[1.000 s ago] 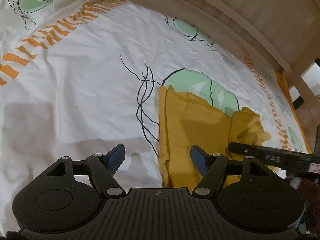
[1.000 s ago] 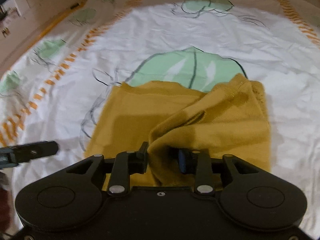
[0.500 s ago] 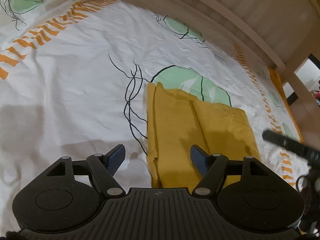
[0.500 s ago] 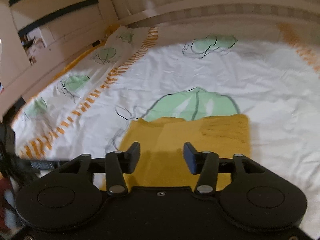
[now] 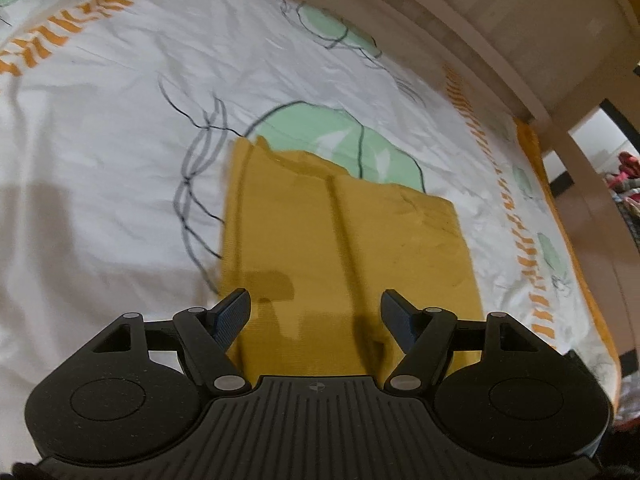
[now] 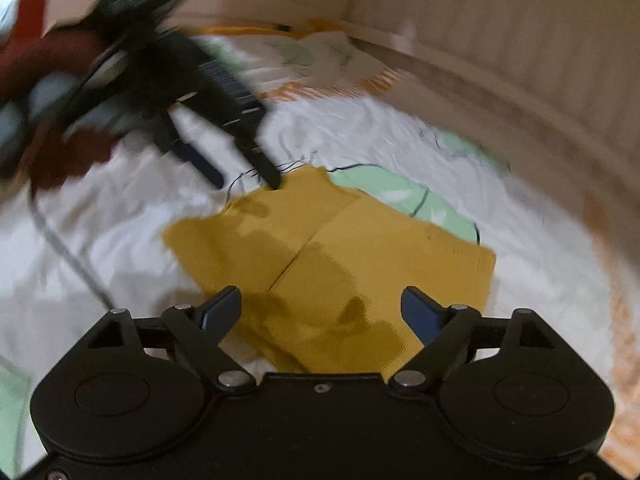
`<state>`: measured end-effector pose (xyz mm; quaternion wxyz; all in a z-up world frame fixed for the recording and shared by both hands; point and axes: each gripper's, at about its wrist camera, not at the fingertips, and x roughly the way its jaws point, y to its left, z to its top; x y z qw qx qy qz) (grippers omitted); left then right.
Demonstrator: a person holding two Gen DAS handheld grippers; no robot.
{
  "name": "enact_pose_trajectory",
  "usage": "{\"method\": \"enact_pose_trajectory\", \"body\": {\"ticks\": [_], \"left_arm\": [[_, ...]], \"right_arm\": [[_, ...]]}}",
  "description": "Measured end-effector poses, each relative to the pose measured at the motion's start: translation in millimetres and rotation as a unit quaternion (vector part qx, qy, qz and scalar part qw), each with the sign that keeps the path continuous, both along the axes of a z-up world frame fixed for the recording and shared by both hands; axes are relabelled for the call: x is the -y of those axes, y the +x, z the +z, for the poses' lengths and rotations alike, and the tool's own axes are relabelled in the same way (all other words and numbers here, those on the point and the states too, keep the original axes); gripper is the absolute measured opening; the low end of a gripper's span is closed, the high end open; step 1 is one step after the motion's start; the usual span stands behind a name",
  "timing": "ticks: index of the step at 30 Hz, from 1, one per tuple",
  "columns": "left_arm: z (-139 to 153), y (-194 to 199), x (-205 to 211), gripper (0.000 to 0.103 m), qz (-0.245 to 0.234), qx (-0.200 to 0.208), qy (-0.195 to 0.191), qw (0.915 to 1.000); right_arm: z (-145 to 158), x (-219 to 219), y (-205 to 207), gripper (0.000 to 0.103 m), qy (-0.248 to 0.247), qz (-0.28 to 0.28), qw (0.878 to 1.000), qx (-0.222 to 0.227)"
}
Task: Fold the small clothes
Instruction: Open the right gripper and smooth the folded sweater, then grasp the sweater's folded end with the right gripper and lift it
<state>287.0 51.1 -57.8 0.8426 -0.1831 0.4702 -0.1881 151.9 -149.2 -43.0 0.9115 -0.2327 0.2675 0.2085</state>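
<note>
A mustard-yellow garment point(image 5: 344, 240) lies folded flat on the white patterned bed sheet point(image 5: 100, 160), with a fold line running down its middle. My left gripper point(image 5: 316, 314) is open and empty, held just above the garment's near edge. In the right wrist view the same garment point(image 6: 340, 256) lies flat below my right gripper point(image 6: 322, 312), which is open and empty. The left gripper also shows there, blurred, at the garment's far left corner point(image 6: 240, 160).
A beige padded bed frame point(image 5: 500, 40) borders the sheet at the back and right. The sheet's orange-striped border point(image 5: 520, 240) runs along the right edge, with floor beyond. A person's dark red sleeve point(image 6: 60, 140) is at the upper left in the right wrist view.
My right gripper let go of the garment's folded flap, opened wide and swung right. The garment now lies flat. My left gripper moved right, over the garment.
</note>
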Motion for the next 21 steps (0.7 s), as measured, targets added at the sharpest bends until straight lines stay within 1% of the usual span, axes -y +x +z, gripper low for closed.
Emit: {"method": "enact_pose_trajectory", "body": {"ticks": [1,3,5,7,8,10,12,16,17,19,21], "left_arm": [[-1,3,3,0.070,-0.005,-0.005,-0.003,1.0000],[-3,10,10,0.070,-0.014,-0.017,-0.008,0.9997],[-5,17,17,0.070,-0.023,-0.030,-0.015,0.9992],[-8,24,23,0.070,-0.031,-0.042,-0.018,0.9985],[-10,27,26,0.070,-0.034,-0.048,-0.019,0.9981],[-14,32,29,0.070,-0.035,-0.060,-0.019,0.9974],[-18,36,30,0.070,-0.035,-0.071,-0.017,0.9967],[-22,39,29,0.070,-0.031,-0.079,-0.019,0.9962],[-23,39,29,0.070,-0.030,-0.079,-0.020,0.9962],[-23,40,30,0.070,-0.030,-0.078,-0.018,0.9963],[-22,42,32,0.070,-0.031,-0.076,-0.016,0.9965]], "right_arm": [[-2,-2,-3,0.087,-0.015,0.009,1.000,0.004],[-4,-3,-4,0.084,-0.028,0.021,0.999,0.002],[-7,-4,-4,0.077,-0.038,0.036,0.999,0.001],[-12,-7,-3,0.063,-0.063,0.041,0.997,0.004],[-14,-8,-2,0.061,-0.071,0.041,0.997,0.006],[-17,-7,-2,0.060,-0.077,0.044,0.996,0.004],[-21,-8,-3,0.060,-0.090,0.057,0.994,0.006],[-28,-10,-12,0.060,-0.121,0.075,0.990,0.020],[-29,-10,-12,0.059,-0.122,0.074,0.990,0.023],[-28,-9,-8,0.055,-0.108,0.067,0.992,0.021],[-27,-11,-3,0.055,-0.096,0.058,0.993,0.023]]}}
